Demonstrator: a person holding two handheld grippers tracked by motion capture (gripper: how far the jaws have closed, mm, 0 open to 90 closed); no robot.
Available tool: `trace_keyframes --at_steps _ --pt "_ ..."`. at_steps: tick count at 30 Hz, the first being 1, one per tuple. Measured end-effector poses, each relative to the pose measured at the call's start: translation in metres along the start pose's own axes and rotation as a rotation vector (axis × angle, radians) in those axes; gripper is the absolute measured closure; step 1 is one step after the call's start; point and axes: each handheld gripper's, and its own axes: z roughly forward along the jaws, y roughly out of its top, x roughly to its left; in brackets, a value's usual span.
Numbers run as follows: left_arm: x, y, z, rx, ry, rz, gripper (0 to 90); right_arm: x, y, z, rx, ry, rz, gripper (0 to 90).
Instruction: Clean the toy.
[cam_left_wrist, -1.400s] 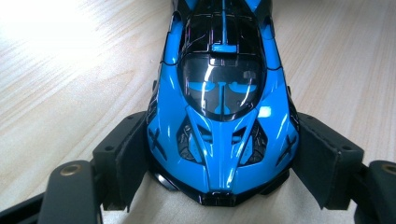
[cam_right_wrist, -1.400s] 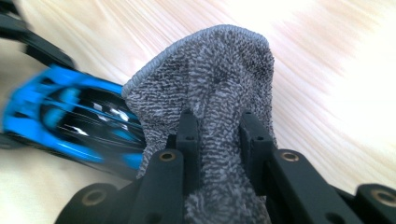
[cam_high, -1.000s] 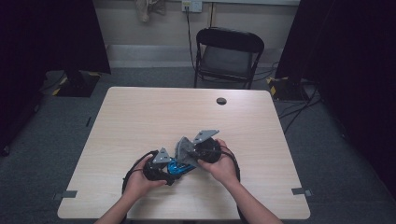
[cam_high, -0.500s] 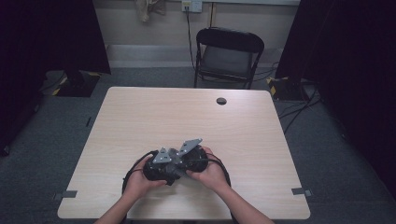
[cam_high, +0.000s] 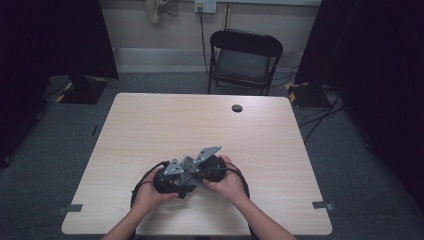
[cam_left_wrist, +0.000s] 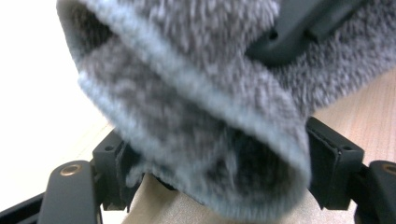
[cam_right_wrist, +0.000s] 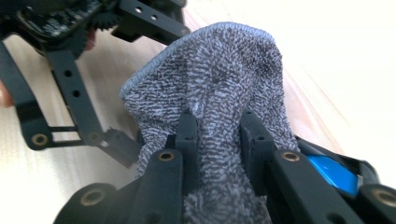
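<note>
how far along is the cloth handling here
Done: the grey cloth is off the table and gathered into a bunch. In hand: the right gripper pinches one fold while the left gripper clamps a thick roll. Left: laying it down finished; its final shape can't be judged yet.

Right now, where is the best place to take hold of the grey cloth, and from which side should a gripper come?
Probably at the stitched hem of the grey cloth, coming from the open side away from the left gripper. The hem arches free above the right gripper, which pinches the cloth lower down, so that firm edge is exposed.
</note>
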Motion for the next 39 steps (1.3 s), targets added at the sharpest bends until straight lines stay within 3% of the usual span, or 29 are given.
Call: trace_keyframes --at_steps 21,30,39 --pt "0.000 0.000 0.000 -0.001 -0.001 0.000 24.3 -0.038 -0.023 -0.019 -0.012 -0.072 0.120 73.5" --pt "0.000 0.000 0.000 0.000 -0.001 0.000 24.4 -0.043 -0.025 -0.023 0.004 -0.103 0.107 73.6" --pt "0.000 0.000 0.000 0.000 0.000 0.000 24.4 -0.049 -0.028 -0.026 0.008 -0.113 0.132 73.5"
